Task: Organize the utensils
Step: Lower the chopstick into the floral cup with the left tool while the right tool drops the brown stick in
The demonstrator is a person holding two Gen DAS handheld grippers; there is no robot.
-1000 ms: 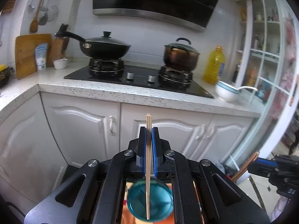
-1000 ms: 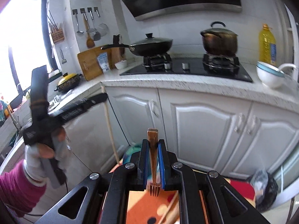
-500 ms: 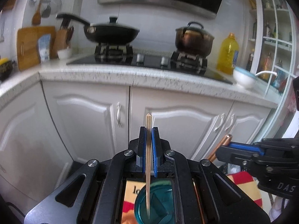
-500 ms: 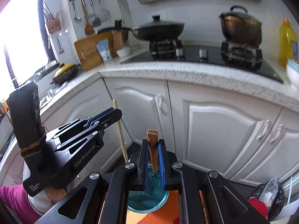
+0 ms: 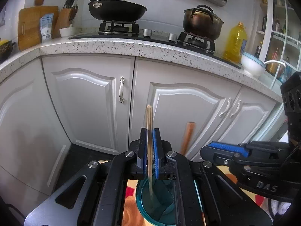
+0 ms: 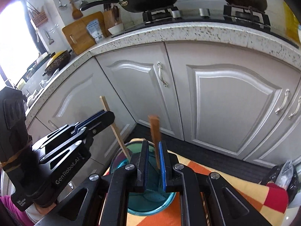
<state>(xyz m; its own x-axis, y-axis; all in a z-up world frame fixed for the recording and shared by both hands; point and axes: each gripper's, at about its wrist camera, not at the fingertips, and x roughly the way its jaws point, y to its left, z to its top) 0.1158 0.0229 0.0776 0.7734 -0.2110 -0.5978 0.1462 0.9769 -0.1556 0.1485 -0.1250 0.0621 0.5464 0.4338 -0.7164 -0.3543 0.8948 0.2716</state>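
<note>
Left gripper [image 5: 150, 130]: jaws are sitting almost together, pinching the chopstick [image 5: 149, 120]. They have just been easing apart a little, with the stick between them.

Chopstick: thin, pale, bare wood with a square-cut top. In the left view it is running from 12 o'clock above the fingertips down to 6 o'clock, and its lower end is sitting inside the cup [image 5: 163, 203]. In the right view it is leaning, top toward 11 o'clock.

Right gripper [image 6: 153, 143]: jaws are standing spread and have just been opening. The fork [image 6: 154, 130] is between them, lying along the blue pad on the 3 o'clock side. I cannot tell whether it is touching that pad.

Fork: flat reddish-brown wooden handle, motion-blurred, top tipped slightly toward 11 o'clock. The tines are hidden behind the fingers.

Cup: clear teal, round and open-topped. It is sitting directly under both sets of fingertips, at 6 o'clock in each view, and is resting on an orange patterned cloth [image 6: 216, 203].

Seen from the right, the left gripper is coming in from 9 o'clock. Seen from the left, the right gripper is at 3 o'clock.

White cabinets [image 5: 84, 103] are filling the background.
</note>
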